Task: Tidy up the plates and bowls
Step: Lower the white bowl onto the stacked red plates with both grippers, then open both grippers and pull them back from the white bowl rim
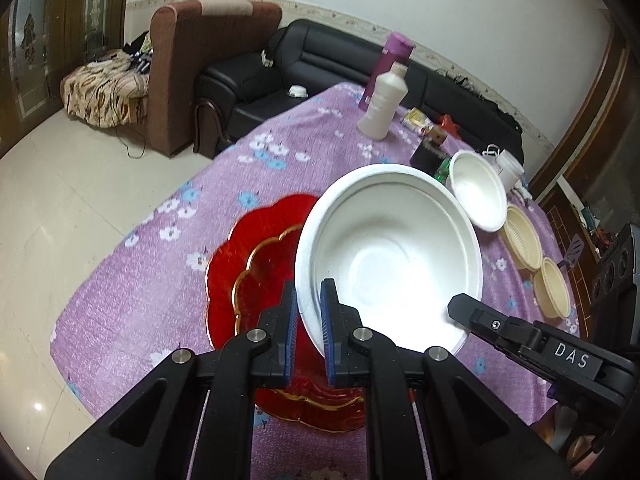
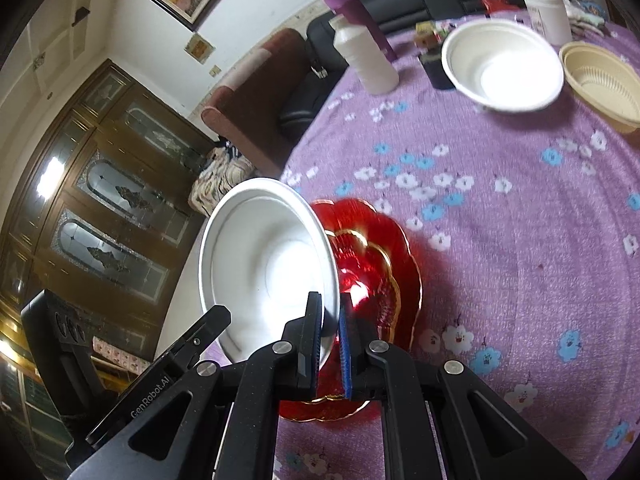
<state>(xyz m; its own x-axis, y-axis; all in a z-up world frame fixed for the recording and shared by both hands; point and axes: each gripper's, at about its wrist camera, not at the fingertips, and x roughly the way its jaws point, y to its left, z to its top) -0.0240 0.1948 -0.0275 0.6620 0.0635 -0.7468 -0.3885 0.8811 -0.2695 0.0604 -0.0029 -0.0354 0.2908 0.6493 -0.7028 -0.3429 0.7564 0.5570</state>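
Note:
Both grippers hold one large white bowl by opposite sides of its rim, above the table. My left gripper is shut on its left rim. My right gripper is shut on its right rim, and the bowl shows tilted in the right wrist view. Under it lies a stack of red scalloped plates with gold edges, also seen in the right wrist view. A second white bowl sits farther back. Beige bowls stand beside it.
The table has a purple flowered cloth. At the back stand a white bottle, a purple flask, a white jar and small packets. A black sofa and a brown armchair stand beyond the table.

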